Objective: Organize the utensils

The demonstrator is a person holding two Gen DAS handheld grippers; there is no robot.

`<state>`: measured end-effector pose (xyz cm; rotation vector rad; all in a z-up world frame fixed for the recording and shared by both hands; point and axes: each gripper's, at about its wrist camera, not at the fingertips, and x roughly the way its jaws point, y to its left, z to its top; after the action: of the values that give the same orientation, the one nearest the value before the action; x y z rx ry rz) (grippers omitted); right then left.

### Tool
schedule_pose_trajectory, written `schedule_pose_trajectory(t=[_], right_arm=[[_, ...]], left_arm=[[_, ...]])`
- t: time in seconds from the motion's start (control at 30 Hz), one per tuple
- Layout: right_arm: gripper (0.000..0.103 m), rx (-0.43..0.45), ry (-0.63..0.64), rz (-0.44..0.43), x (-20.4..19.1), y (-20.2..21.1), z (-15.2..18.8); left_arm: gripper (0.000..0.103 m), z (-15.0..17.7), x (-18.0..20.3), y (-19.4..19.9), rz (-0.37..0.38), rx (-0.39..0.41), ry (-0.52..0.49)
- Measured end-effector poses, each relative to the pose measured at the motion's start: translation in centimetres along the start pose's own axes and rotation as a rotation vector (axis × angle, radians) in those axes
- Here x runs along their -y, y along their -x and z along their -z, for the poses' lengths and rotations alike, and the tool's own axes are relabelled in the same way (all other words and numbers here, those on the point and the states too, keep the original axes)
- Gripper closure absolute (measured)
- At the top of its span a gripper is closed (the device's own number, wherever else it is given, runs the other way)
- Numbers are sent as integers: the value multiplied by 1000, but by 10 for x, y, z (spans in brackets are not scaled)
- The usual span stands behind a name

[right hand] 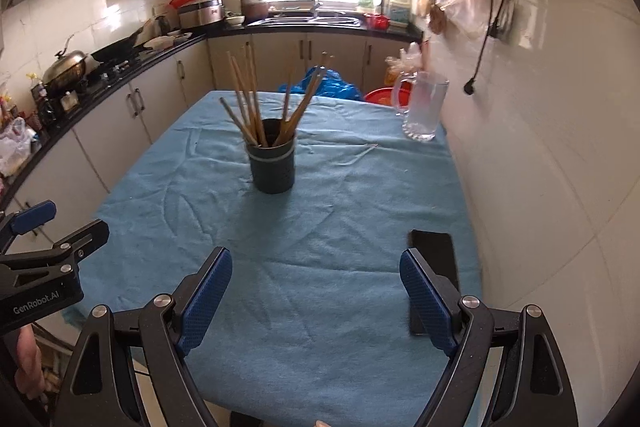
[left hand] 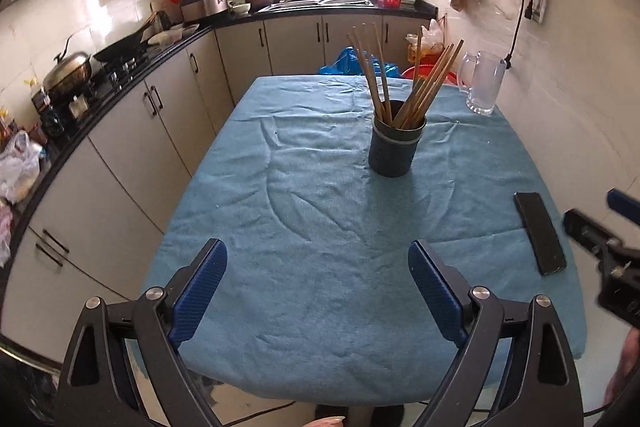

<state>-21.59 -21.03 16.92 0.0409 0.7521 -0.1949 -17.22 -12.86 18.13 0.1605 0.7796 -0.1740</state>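
Observation:
A dark round utensil holder stands on the blue tablecloth, with several wooden chopsticks leaning out of it. It also shows in the right wrist view with the chopsticks. My left gripper is open and empty above the near part of the table. My right gripper is open and empty, also near the front edge. Each gripper shows at the edge of the other's view: the right one and the left one.
A glass mug stands at the far right corner by the wall. A black phone lies at the table's right edge, just behind my right finger. Kitchen counters with pots run along the left. The white wall is close on the right.

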Motion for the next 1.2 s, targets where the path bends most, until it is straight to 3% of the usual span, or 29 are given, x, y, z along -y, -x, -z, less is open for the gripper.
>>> schedule_pose_trajectory(t=[0.2,0.4,0.8,1.2], right_arm=[[14,6,-37,58,-7,11,-2],[14,11,-65,108,-17,21,0],[14,-21,-63,165,-49,24,4],[14,-63,-30,206,-73,19,7]], left_arm=[[7,-4,-9,0,42,27,-37],[7,-7,-24,-12,21,-1,-52],[7,-1,-51,-15,-19,27,-79],[7,3,-66,-26,35,10,-59]])
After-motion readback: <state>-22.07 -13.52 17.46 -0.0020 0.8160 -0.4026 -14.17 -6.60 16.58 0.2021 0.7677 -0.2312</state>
